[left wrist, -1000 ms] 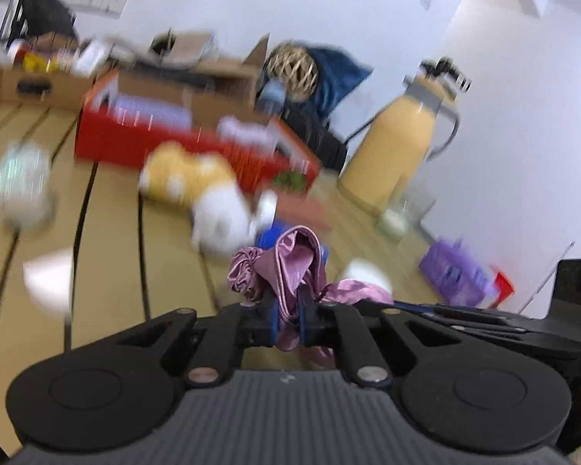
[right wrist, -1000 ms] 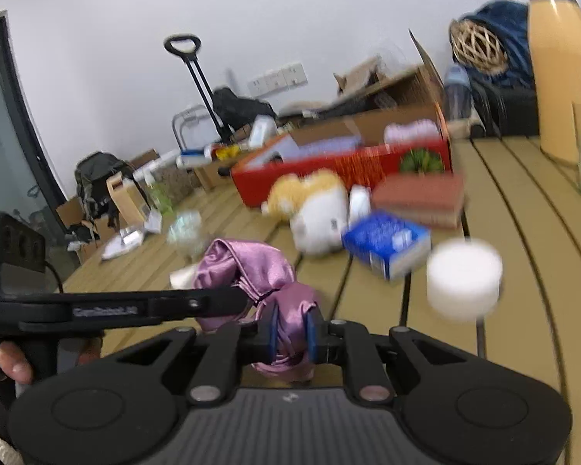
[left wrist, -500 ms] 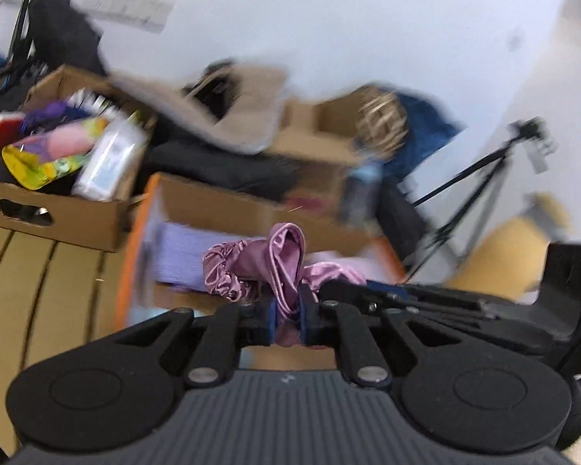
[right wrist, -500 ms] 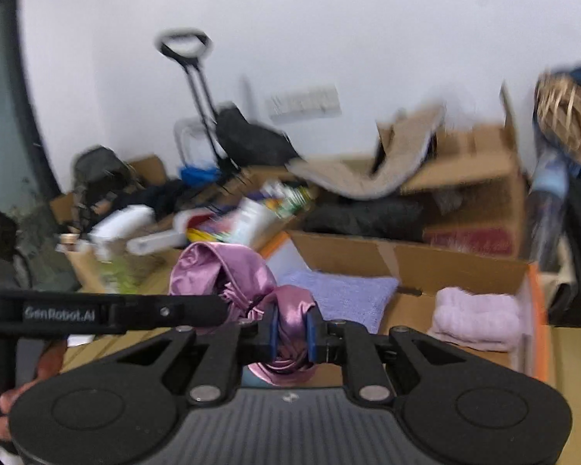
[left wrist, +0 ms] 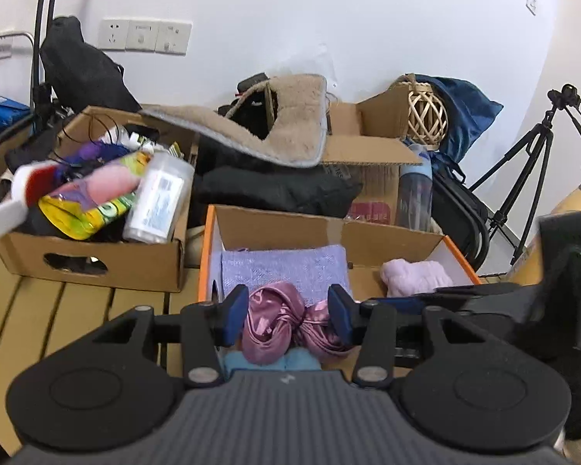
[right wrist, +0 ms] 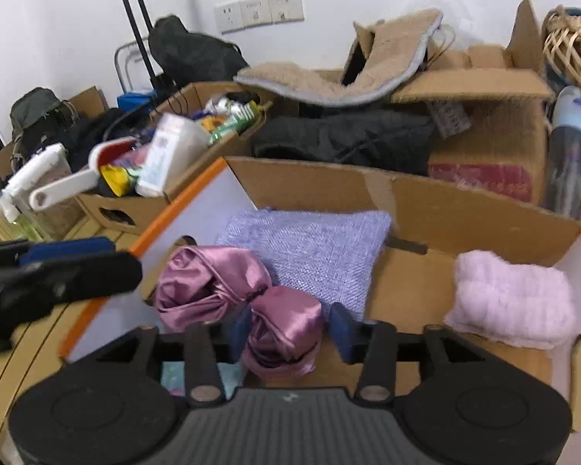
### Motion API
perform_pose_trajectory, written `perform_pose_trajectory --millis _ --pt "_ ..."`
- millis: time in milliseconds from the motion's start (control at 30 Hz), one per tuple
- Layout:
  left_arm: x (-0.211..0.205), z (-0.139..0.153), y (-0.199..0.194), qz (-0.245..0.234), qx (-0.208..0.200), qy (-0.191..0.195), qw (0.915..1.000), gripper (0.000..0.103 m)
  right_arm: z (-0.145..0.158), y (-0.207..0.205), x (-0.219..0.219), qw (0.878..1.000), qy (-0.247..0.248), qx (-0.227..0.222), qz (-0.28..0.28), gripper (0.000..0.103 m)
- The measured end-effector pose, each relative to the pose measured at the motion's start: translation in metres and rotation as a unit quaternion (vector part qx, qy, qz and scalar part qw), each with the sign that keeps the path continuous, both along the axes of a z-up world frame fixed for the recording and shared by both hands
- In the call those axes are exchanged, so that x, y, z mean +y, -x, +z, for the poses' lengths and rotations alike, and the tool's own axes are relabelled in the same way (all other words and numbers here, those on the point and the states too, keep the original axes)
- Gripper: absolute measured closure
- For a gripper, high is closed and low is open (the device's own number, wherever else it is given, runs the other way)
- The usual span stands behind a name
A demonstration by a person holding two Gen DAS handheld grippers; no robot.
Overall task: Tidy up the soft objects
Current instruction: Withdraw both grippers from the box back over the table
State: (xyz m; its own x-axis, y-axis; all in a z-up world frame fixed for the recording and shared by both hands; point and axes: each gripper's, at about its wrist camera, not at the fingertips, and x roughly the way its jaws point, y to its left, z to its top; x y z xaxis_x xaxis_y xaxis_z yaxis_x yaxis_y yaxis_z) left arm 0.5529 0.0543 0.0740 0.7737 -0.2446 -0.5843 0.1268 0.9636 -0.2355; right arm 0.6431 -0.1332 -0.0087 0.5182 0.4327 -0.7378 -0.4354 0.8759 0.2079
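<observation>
A purple satin cloth (left wrist: 282, 321) lies bunched inside the orange-rimmed cardboard box (left wrist: 209, 240), in front of a folded lavender towel (left wrist: 282, 267). A pale pink fluffy cloth (left wrist: 414, 277) lies at the box's right. My left gripper (left wrist: 288, 314) is open, its blue pads on either side of the satin cloth. In the right wrist view the satin cloth (right wrist: 244, 298) sits between the open fingers of my right gripper (right wrist: 286, 329), beside the lavender towel (right wrist: 310, 248) and pink cloth (right wrist: 511, 302). The left gripper's body (right wrist: 54, 279) shows at the left.
A cardboard box (left wrist: 93, 263) full of packets and a white tub stands on the slatted wooden table (left wrist: 58, 310) left of the orange box. Behind are black clothing (left wrist: 275, 190), a beige fleece mat (left wrist: 275, 128), more boxes, a wicker ball (left wrist: 426, 116) and a tripod (left wrist: 534, 170).
Both grippers carried the satin cloth from over the table to the orange box, then opened. The cloth now rests in the box, released.
</observation>
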Motion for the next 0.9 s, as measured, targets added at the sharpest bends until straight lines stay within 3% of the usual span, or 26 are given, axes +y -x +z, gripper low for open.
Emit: perform_pose_trajectory --millis 167,333,467,600,733,900 --pt "-0.002 0.029 0.046 -0.007 -0.028 -0.002 0.9996 0.049 0.053 0.043 -0.032 0.998 0.014 -0.059 -0.005 0.055" --pt "-0.005 0.055 0.103 0.001 -0.06 -0.017 0.9981 0.042 0.094 0.099 -0.084 0.994 0.02 -0.093 -0.046 0.052" --pt "-0.016 0.058 0.172 0.021 -0.128 -0.081 0.9882 0.027 0.116 0.16 -0.121 0.988 0.023 -0.131 -0.081 0.048" --pt "-0.028 0.05 0.236 0.023 -0.166 -0.123 0.9781 0.02 0.124 0.226 -0.141 0.979 0.025 -0.177 -0.097 0.04" --pt "-0.033 0.04 0.295 0.041 -0.2 -0.129 0.9705 0.007 0.123 0.29 -0.15 0.967 0.017 -0.223 -0.118 0.029" --pt "-0.037 0.022 0.36 0.046 -0.216 -0.125 0.9673 0.003 0.107 0.376 -0.151 0.958 -0.014 -0.258 -0.123 0.025"
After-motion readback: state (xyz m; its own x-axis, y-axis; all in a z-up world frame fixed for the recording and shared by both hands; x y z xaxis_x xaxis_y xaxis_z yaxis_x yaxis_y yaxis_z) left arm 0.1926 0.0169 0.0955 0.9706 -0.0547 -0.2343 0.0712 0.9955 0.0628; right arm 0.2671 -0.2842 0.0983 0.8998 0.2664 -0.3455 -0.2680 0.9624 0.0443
